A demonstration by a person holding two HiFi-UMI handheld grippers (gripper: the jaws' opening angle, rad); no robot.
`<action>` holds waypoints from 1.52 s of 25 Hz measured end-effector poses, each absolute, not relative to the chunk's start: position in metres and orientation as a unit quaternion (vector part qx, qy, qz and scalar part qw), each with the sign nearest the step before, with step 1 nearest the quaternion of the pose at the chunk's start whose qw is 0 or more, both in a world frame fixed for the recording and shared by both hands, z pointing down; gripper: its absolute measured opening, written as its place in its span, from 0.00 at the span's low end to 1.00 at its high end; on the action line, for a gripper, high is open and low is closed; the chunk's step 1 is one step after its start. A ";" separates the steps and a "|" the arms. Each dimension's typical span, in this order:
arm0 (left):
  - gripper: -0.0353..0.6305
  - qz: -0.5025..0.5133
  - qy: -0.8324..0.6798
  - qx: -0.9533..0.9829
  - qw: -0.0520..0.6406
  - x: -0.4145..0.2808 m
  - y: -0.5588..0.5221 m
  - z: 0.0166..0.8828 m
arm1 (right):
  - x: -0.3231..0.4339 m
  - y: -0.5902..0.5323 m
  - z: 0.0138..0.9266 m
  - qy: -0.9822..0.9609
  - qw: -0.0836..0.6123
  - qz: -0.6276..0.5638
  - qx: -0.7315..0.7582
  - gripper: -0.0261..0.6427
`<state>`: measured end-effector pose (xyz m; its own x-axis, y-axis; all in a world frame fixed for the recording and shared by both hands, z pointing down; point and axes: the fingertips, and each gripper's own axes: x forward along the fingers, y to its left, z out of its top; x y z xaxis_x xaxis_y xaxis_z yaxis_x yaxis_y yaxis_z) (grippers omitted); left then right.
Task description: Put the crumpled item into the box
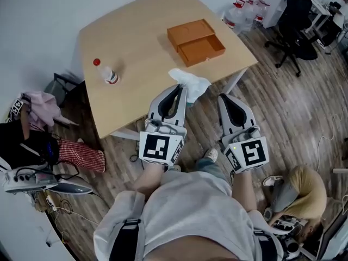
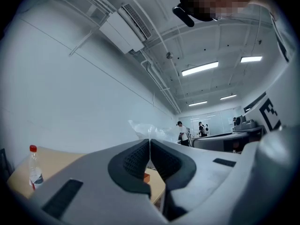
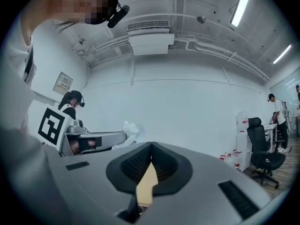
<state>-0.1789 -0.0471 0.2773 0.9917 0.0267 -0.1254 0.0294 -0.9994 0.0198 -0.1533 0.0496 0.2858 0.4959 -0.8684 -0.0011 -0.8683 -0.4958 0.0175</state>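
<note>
The left gripper, pinching the wad, should open only right above the box at upper middle; the right gripper is pressed together, empty.

On your tabletop, the box sits far right and the water bottle left; the crumpled item is at the near edge, at the tip of your left gripper.

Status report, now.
Left gripper shut on wad, at table edge. Right gripper shut, empty. Box open, nothing between it and wad; bottle off to the left.
</note>
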 end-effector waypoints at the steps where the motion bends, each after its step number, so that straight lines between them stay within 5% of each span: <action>1: 0.08 -0.064 0.009 0.998 0.011 -0.172 -0.045 0.277 | -0.145 0.052 0.286 -0.507 0.007 -0.006 0.862 0.06; 38: 0.08 -0.045 -0.093 0.994 0.018 -0.031 0.002 0.295 | 0.014 0.087 0.302 -0.595 -0.018 0.014 0.804 0.05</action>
